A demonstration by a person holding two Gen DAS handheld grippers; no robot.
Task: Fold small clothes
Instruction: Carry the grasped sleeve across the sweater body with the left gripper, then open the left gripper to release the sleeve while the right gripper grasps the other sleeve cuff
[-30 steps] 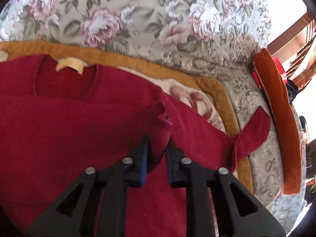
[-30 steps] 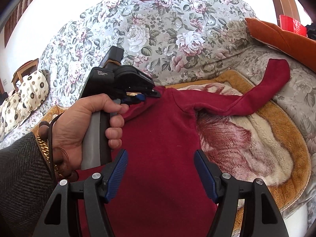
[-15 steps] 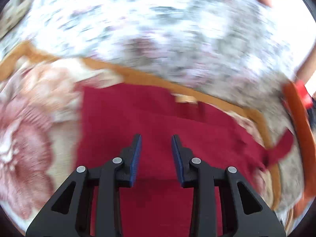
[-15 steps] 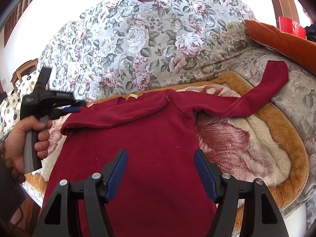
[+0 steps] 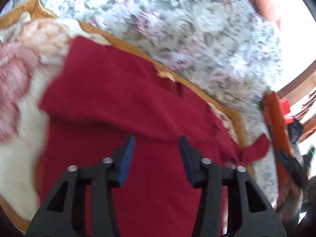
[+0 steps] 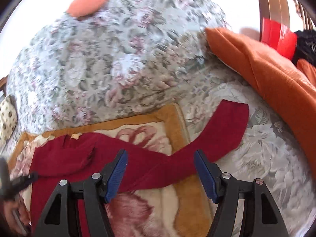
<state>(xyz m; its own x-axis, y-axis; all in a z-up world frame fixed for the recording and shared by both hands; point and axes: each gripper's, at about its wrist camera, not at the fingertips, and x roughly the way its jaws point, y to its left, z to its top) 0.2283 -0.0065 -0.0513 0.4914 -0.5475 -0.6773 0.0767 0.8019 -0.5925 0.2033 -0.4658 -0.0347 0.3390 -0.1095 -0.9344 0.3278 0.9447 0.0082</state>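
The red top [image 5: 110,102] is soft, matt cloth. The blanket [image 6: 154,213] under it looks fluffy. The orange cushion [image 6: 276,79] is a bit shiny.

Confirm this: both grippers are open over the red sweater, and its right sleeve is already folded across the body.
Not quite. The right wrist view shows the right sleeve stretched out onto the floral sofa, unfolded. Left gripper, right gripper open over the red sweater.
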